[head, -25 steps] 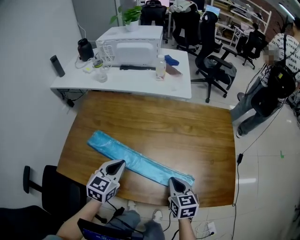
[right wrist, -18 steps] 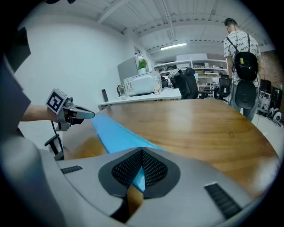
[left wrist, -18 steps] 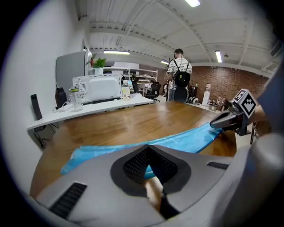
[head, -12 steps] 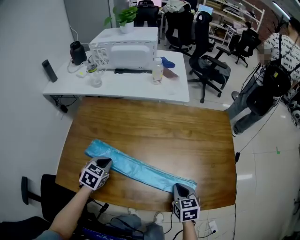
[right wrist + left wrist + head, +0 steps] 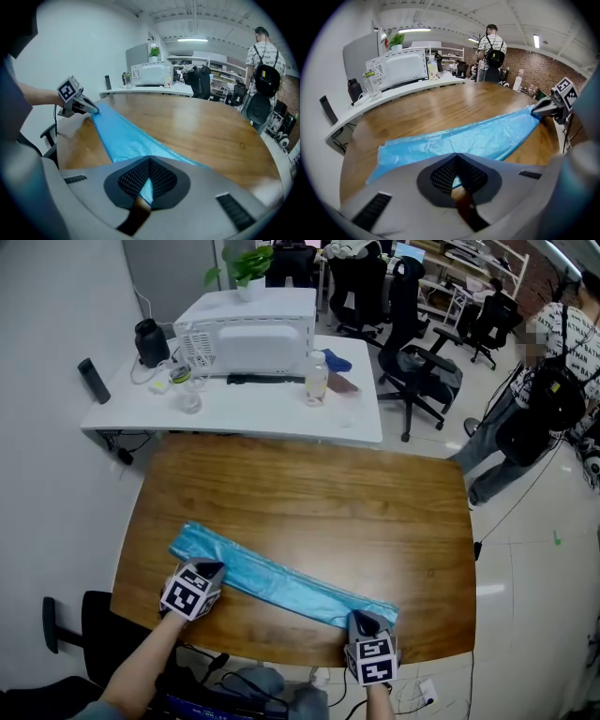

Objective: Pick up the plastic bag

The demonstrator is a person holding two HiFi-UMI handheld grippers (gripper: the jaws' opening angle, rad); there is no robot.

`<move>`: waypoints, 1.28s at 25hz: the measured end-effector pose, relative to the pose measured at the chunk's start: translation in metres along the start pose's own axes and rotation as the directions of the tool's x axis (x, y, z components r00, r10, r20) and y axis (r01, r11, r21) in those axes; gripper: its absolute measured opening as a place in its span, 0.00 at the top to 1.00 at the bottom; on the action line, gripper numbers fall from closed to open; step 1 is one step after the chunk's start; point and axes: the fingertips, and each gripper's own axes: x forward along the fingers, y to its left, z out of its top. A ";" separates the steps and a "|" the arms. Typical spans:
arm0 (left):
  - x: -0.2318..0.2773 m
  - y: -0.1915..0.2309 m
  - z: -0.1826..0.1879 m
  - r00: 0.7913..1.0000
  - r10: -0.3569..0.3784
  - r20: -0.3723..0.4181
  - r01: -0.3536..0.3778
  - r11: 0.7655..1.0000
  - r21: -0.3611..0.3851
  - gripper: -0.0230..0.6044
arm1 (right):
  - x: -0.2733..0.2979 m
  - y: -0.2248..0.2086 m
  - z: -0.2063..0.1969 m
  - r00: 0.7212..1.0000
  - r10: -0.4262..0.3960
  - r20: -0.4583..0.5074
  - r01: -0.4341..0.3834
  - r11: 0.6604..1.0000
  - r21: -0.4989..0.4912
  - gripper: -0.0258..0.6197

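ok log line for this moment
blue plastic bag: flat on wooden table | left gripper: shut, at left end | right gripper: shut, at right end

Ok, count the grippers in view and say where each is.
2. The left gripper is at the plastic bag's left end, the right gripper at its right end; none seem hidden.

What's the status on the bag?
Right gripper shut on plastic bag end. Left gripper shut at other end, grip unclear. Bag flat on table. Nothing blocking.
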 end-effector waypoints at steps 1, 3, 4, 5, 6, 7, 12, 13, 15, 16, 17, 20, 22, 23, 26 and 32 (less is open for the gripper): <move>0.000 0.000 -0.001 1.000 0.001 0.000 -0.001 1.000 -0.004 0.95 | 0.000 -0.001 0.000 1.000 0.001 0.002 -0.001 1.000 -0.001 0.96; -0.002 -0.001 -0.003 1.000 0.003 0.000 -0.003 1.000 -0.011 0.95 | 0.002 -0.003 0.002 1.000 0.005 0.005 -0.005 1.000 -0.006 0.96; -0.003 -0.002 -0.004 1.000 0.006 -0.001 -0.006 1.000 -0.014 0.95 | 0.003 -0.004 0.003 1.000 0.009 0.005 -0.009 1.000 -0.011 0.96; -0.005 -0.003 -0.006 1.000 0.008 -0.002 -0.008 1.000 -0.019 0.95 | 0.004 -0.005 0.004 1.000 0.013 0.005 -0.013 1.000 -0.017 0.96; -0.007 -0.004 -0.008 1.000 0.009 -0.001 -0.009 1.000 -0.027 0.95 | 0.005 -0.006 0.006 1.000 0.017 0.003 -0.017 1.000 -0.023 0.96; -0.008 -0.006 -0.010 1.000 0.009 -0.001 -0.009 0.999 -0.037 0.95 | 0.006 -0.007 0.007 1.000 0.021 0.002 -0.021 0.999 -0.029 0.96; -0.016 -0.015 -0.020 1.000 0.018 0.000 -0.017 0.997 -0.079 0.95 | 0.010 -0.015 0.013 0.999 0.043 -0.004 -0.043 0.998 -0.054 0.96; -0.017 -0.017 -0.022 1.000 0.020 -0.001 -0.020 0.996 -0.083 0.95 | 0.011 -0.017 0.015 0.999 0.047 -0.006 -0.047 0.997 -0.062 0.96; -0.021 -0.022 -0.027 1.000 0.028 -0.005 -0.028 0.996 -0.084 0.95 | 0.013 -0.019 0.017 0.998 0.057 -0.009 -0.058 0.995 -0.076 0.96; -0.023 -0.025 -0.029 0.999 0.032 -0.005 -0.032 0.996 -0.085 0.95 | 0.014 -0.021 0.019 0.998 0.062 -0.010 -0.063 0.995 -0.084 0.96; -0.024 -0.027 -0.032 0.999 0.034 -0.004 -0.034 0.995 -0.092 0.95 | 0.016 -0.022 0.020 0.998 0.067 -0.011 -0.067 0.993 -0.092 0.96; -0.028 -0.033 -0.038 0.999 0.039 0.001 -0.039 0.992 -0.118 0.95 | 0.019 -0.026 0.024 0.997 0.076 -0.017 -0.078 0.990 -0.118 0.96; -0.030 -0.035 -0.041 0.999 0.046 0.004 -0.045 0.990 -0.131 0.95 | 0.020 -0.025 0.025 0.996 0.083 -0.019 -0.085 0.988 -0.127 0.96; -0.031 -0.036 -0.043 0.999 0.051 0.005 -0.050 0.990 -0.135 0.95 | 0.021 -0.024 0.026 0.996 0.086 -0.018 -0.088 0.988 -0.128 0.96; -0.034 -0.041 -0.041 0.998 0.056 0.004 -0.055 0.988 -0.143 0.95 | 0.022 -0.023 0.025 0.996 0.090 -0.012 -0.091 0.988 -0.128 0.96; -0.035 -0.034 -0.036 0.994 0.104 0.033 -0.098 0.984 -0.150 0.95 | 0.018 -0.027 0.033 0.995 0.092 0.029 -0.090 0.993 -0.075 0.96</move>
